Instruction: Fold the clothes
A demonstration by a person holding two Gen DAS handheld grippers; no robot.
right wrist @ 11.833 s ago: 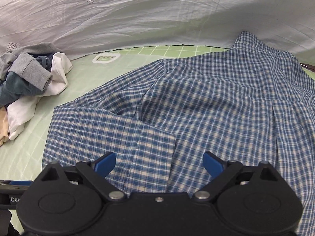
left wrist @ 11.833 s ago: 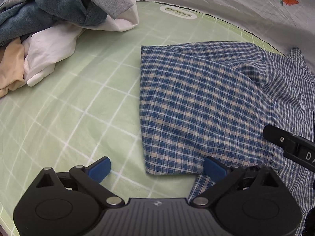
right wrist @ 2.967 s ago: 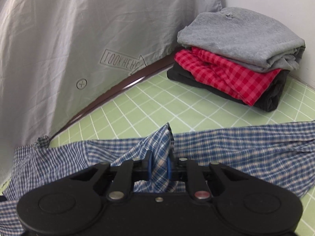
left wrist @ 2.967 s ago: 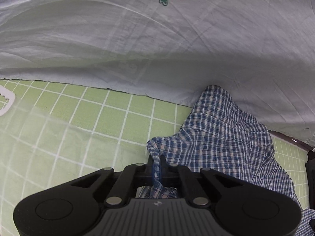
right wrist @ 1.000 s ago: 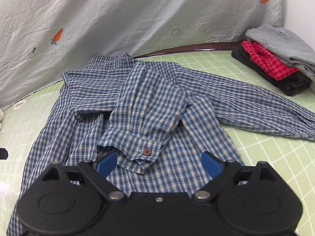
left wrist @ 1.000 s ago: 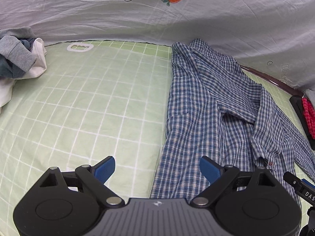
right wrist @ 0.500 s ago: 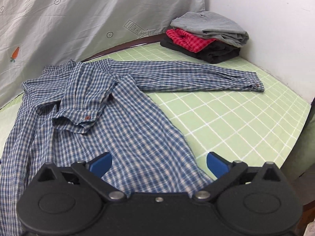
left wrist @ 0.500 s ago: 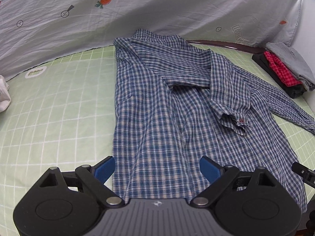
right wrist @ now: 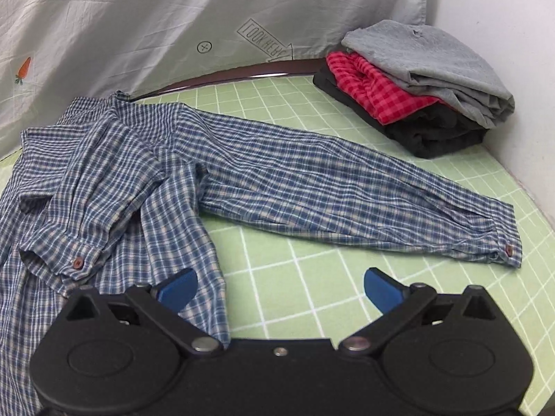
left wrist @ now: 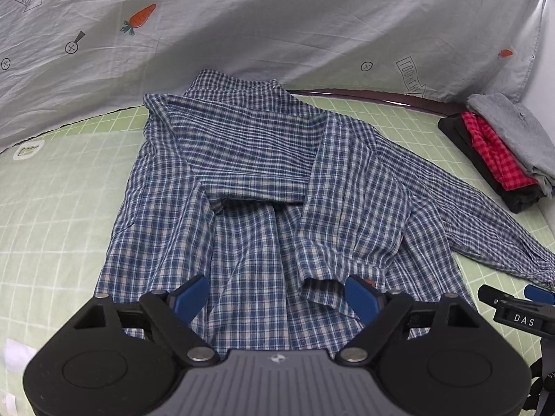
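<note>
A blue checked shirt (left wrist: 249, 180) lies spread flat on the green grid mat (left wrist: 62, 194), collar toward the far curtain. One sleeve is folded across the body, its buttoned cuff (left wrist: 333, 287) just ahead of my left gripper (left wrist: 277, 294), which is open and empty above the shirt's lower part. The other sleeve (right wrist: 347, 194) stretches out to the right; its cuff (right wrist: 503, 246) lies beyond my right gripper (right wrist: 281, 287), which is open and empty over the mat beside the shirt's (right wrist: 114, 180) right edge. The right gripper's tip also shows in the left wrist view (left wrist: 520, 301).
A stack of folded clothes, grey over red check over black (right wrist: 419, 83), sits at the far right corner by the white wall. A pale curtain with carrot prints (left wrist: 277, 27) hangs along the back. The mat's front right edge (right wrist: 534, 339) drops off close by.
Both grippers have moved forward and lower toward the shirt. The left now hovers by the folded sleeve's cuff; the right has closed in toward the outstretched sleeve. Both stay open.
</note>
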